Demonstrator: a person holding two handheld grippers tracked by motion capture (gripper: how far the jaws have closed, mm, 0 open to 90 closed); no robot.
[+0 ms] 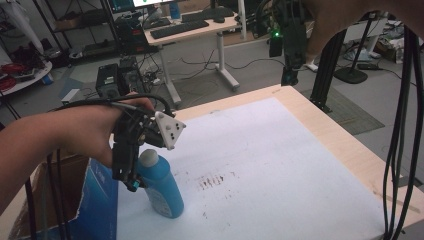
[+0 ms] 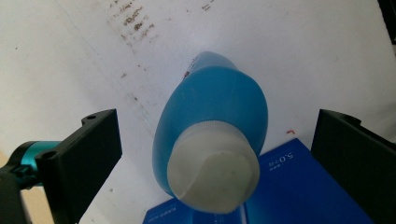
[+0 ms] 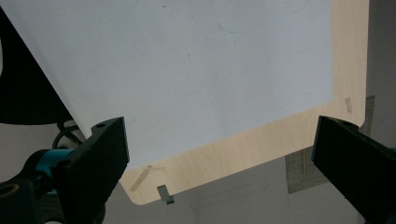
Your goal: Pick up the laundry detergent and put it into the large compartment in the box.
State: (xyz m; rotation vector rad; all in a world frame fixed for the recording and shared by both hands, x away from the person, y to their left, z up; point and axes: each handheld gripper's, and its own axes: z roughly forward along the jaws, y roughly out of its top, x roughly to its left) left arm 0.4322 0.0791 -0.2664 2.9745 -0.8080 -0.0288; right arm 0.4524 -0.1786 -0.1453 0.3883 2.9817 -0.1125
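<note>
- High view: the left claw is hanging at the left side of the blue bottle, level with its upper body, just below the white cap. The bottle is standing upright on the white sheet covering the desk, just beside the blue box at the desk's left edge. The right claw is hovering far above and beyond the bottle, over the desk's far edge.
- Left gripper view: the left claw is standing spread wide, its jaws flanking the bottle without touching it; the cap is sitting between them, the box lying under it.
- Right gripper view: the right claw is spread wide and holding nothing, looking down on the sheet and the desk's wooden corner.
</note>
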